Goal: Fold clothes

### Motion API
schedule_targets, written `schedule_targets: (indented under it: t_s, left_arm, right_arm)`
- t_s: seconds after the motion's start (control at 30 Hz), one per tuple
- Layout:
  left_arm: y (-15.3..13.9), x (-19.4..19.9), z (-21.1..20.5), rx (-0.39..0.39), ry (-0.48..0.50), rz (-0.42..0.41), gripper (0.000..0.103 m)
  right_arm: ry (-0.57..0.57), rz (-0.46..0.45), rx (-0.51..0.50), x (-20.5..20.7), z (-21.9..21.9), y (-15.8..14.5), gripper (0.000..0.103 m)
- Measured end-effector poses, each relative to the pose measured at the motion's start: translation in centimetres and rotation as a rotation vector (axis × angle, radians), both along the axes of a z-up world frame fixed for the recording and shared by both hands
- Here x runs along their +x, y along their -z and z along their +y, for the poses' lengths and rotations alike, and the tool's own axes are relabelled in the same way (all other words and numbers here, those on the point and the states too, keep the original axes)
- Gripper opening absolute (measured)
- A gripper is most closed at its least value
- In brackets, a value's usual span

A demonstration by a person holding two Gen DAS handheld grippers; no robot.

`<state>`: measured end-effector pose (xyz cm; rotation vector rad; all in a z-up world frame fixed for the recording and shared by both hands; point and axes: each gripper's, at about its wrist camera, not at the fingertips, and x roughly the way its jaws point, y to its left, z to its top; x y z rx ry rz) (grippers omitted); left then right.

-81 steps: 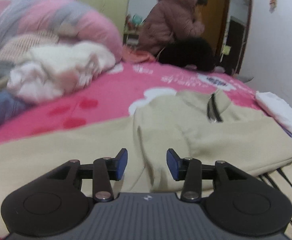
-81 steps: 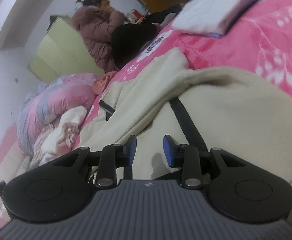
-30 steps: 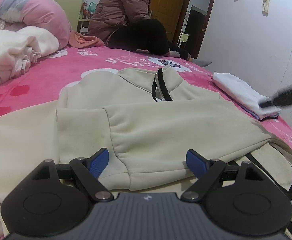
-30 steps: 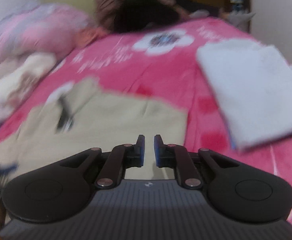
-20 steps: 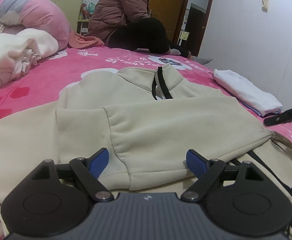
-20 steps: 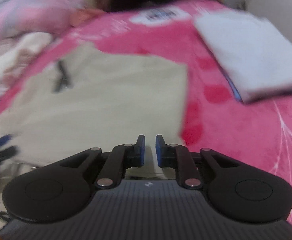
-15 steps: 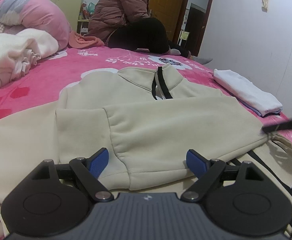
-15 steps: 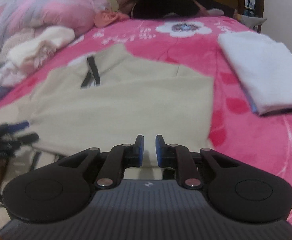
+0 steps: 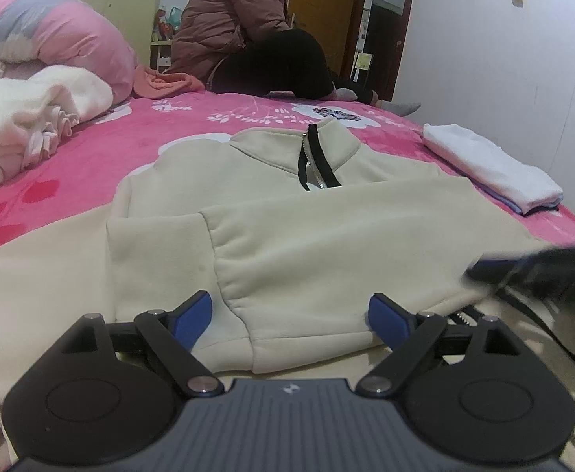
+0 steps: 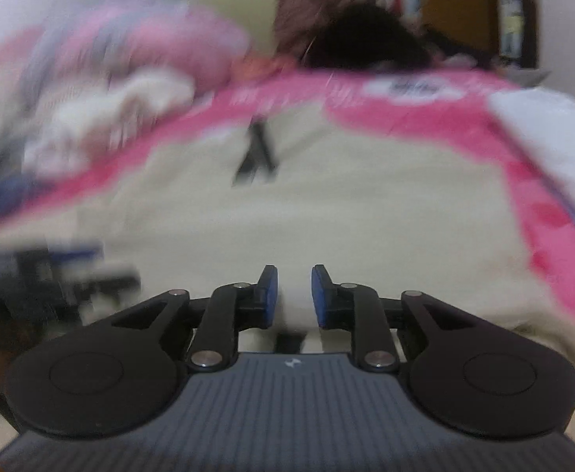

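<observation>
Item: cream jacket point(image 9: 327, 236), laid flat on the pink bed point(image 9: 138, 145), collar and zip at 12 o'clock from my left camera, one sleeve point(image 9: 287, 283) folded across the chest with its cuff end at 6 o'clock, just ahead of my left gripper point(image 9: 289, 314).

Step in hand, as I judge it: taking the near hem or side edge for the next fold. To do it well I would pinch only the top layers at the edge, lift low, and carry the fold towards 12 o'clock without dragging the crossed sleeve askew.

Left gripper: jaws wide apart, nothing between the pads, poised just above the sleeve edge; whether it brushes the cloth I cannot tell.

Right gripper point(image 10: 294, 295): jaws narrowly parted and just been opening, nothing between them, cream cloth beneath; its view is blurred. From the left camera it shows as a dark streak at 3 o'clock, over the jacket's right edge.

Also present: folded white garment point(image 9: 492, 169) at 2 o'clock; heap of bedding point(image 9: 32, 118) at 10 o'clock; a seated person point(image 9: 248, 27) at the far end.
</observation>
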<state>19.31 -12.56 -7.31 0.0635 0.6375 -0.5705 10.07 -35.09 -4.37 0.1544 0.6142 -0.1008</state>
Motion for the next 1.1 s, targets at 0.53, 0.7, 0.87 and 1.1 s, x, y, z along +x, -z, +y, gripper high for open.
schedule_targets:
  t_s: [0.53,0.7,0.87,1.1]
  left_arm:
    - [0.1,-0.3,-0.7,0.049,0.01,-0.011,0.098]
    - [0.1,-0.3,-0.7,0.056,0.009,-0.015,0.102]
    - [0.1,-0.4,-0.6,0.049,0.01,-0.016,0.103]
    - [0.1,-0.4,-0.5,0.043,0.012,-0.016,0.103]
  right_arm:
    - [-0.037,-0.019,0.11,0.3,-0.5,1.3,0.023]
    - [-0.036,-0.021,0.102,0.3,-0.4,1.3,0.023]
    - [-0.035,-0.022,0.094,0.2,-0.2,1.3,0.023]
    - [-0.039,-0.022,0.086,0.2,-0.2,1.3,0.023]
